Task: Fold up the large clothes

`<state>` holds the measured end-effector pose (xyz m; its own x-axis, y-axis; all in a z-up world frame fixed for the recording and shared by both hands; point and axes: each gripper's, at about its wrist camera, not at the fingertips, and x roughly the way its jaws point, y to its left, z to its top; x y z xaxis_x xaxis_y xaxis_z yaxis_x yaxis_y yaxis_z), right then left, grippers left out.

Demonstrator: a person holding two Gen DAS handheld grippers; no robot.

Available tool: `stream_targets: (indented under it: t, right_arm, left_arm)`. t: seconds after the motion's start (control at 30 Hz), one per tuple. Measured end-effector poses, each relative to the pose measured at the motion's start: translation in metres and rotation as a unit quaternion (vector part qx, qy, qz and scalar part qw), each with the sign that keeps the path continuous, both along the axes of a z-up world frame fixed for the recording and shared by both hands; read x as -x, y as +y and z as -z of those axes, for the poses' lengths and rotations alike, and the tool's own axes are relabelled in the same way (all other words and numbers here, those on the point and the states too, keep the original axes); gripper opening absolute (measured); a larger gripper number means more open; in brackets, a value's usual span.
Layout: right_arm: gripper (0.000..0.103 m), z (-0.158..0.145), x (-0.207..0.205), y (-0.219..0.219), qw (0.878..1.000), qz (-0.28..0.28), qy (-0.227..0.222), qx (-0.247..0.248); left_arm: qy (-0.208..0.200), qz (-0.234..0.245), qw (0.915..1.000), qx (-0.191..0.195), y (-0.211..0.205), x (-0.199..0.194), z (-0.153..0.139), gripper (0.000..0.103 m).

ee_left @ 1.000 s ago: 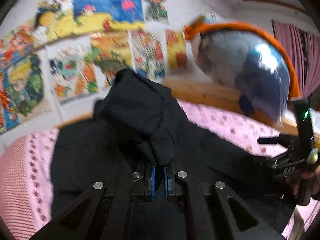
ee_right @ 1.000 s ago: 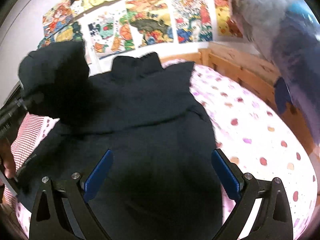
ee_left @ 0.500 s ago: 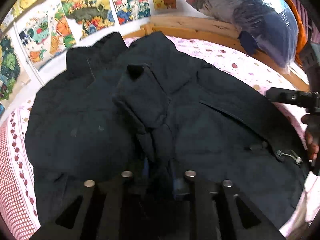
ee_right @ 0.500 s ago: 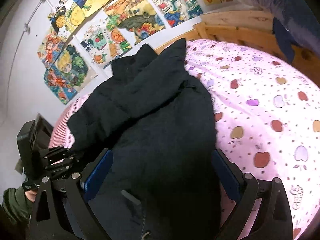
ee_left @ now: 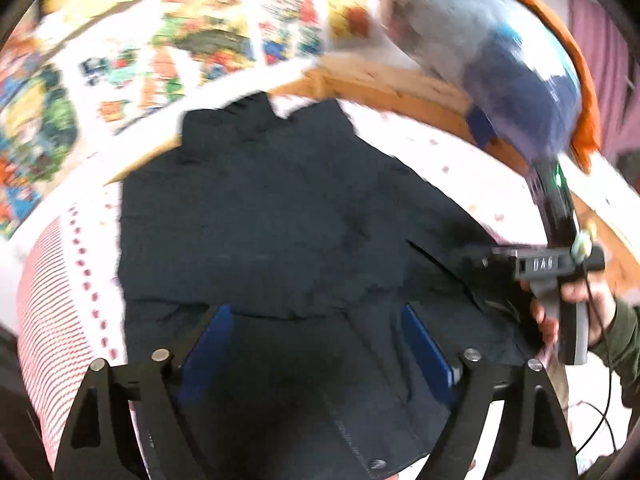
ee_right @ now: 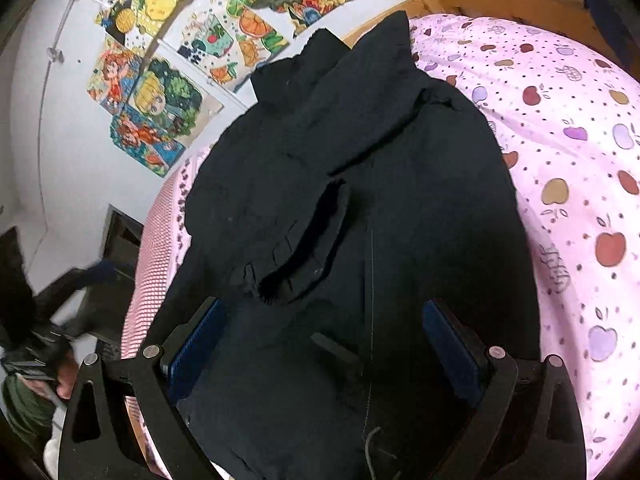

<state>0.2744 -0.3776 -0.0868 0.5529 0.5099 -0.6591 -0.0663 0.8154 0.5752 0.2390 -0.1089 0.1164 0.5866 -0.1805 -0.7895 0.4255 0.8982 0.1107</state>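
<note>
A large black jacket (ee_left: 280, 216) lies spread on the pink bed, collar toward the wall. In the right wrist view the jacket (ee_right: 420, 200) has one sleeve (ee_right: 304, 240) folded across its front, cuff toward me. My left gripper (ee_left: 316, 348) is open and empty above the jacket's lower part. My right gripper (ee_right: 324, 352) is open and empty above the hem. The right gripper also shows in the left wrist view (ee_left: 548, 268), held in a hand at the jacket's right edge.
The bed has a pink apple-print sheet (ee_right: 580, 152) and a wooden frame (ee_left: 400, 84). Colourful posters (ee_right: 160, 92) cover the wall. A blue-grey and orange bundle (ee_left: 512, 72) sits at the bed's far right corner.
My left gripper let go of the sleeve, opened and pulled back. The sleeve now lies flat across the jacket. My right gripper stayed open over the hem.
</note>
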Motion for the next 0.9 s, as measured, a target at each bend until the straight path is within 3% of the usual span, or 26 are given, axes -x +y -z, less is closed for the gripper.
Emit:
stream_targets:
  t: [0.23, 0.33, 0.4, 0.5, 0.57, 0.73, 0.9]
  right_arm:
    - [0.096, -0.005, -0.05, 0.018, 0.999, -0.011, 0.0, 0.032]
    - [0.068, 0.002, -0.075, 0.031, 0.998, -0.037, 0.017, 0.051]
    - [0.033, 0.005, -0.082, 0.036, 0.997, -0.046, 0.022, 0.059]
    - [0.006, -0.006, -0.082, 0.05, 0.992, -0.067, -0.01, 0.107]
    - [0.005, -0.024, -0.08, 0.056, 0.986, -0.079, -0.044, 0.14]
    - [0.005, -0.097, -0.09, 0.055, 0.953, -0.048, -0.149, 0.257]
    - [0.005, -0.117, -0.123, 0.036, 0.939, 0.006, -0.16, 0.305]
  left_arm:
    - [-0.024, -0.114, 0.993, 0.02, 0.073, -0.057, -0.003, 0.087]
    - [-0.039, -0.145, 0.9885, 0.02, 0.097, -0.095, 0.009, 0.087]
    - [-0.057, -0.155, 0.986, 0.023, 0.109, -0.122, 0.019, 0.087]
    - [-0.075, -0.168, 0.982, 0.041, 0.126, -0.161, 0.039, 0.087]
    - [-0.075, -0.172, 0.98, 0.065, 0.135, -0.176, 0.049, 0.087]
    - [-0.077, -0.158, 0.9802, 0.091, 0.142, -0.192, 0.061, 0.087]
    - [-0.074, -0.165, 0.9813, 0.065, 0.136, -0.205, 0.066, 0.087]
